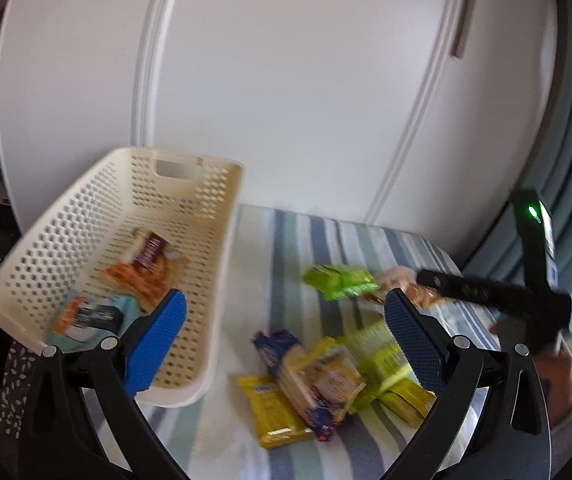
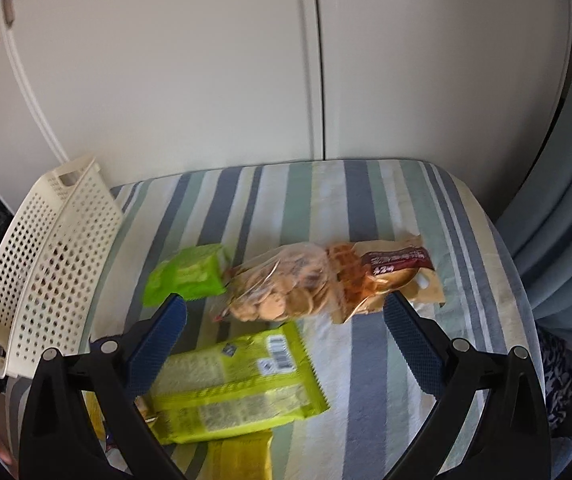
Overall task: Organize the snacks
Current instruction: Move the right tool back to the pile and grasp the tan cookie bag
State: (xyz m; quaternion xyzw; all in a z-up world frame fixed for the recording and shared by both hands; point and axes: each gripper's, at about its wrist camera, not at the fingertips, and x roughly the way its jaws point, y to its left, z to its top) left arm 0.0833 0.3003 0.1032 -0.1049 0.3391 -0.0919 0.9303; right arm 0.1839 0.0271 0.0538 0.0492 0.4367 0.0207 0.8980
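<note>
Fingers spread wide on both: left gripper [image 1: 284,312] over basket [image 1: 214,240] edge, right gripper [image 2: 284,316] above cookie bag [image 2: 286,288].

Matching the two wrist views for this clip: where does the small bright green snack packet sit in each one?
Left wrist view: the small bright green snack packet lies right of centre on the striped cloth, just left of the clear bag of biscuits.
Right wrist view: the packet lies left of centre, with the biscuit bag at its right edge.
Shared landmark: the cream perforated basket, to the packet's left in both.
</note>
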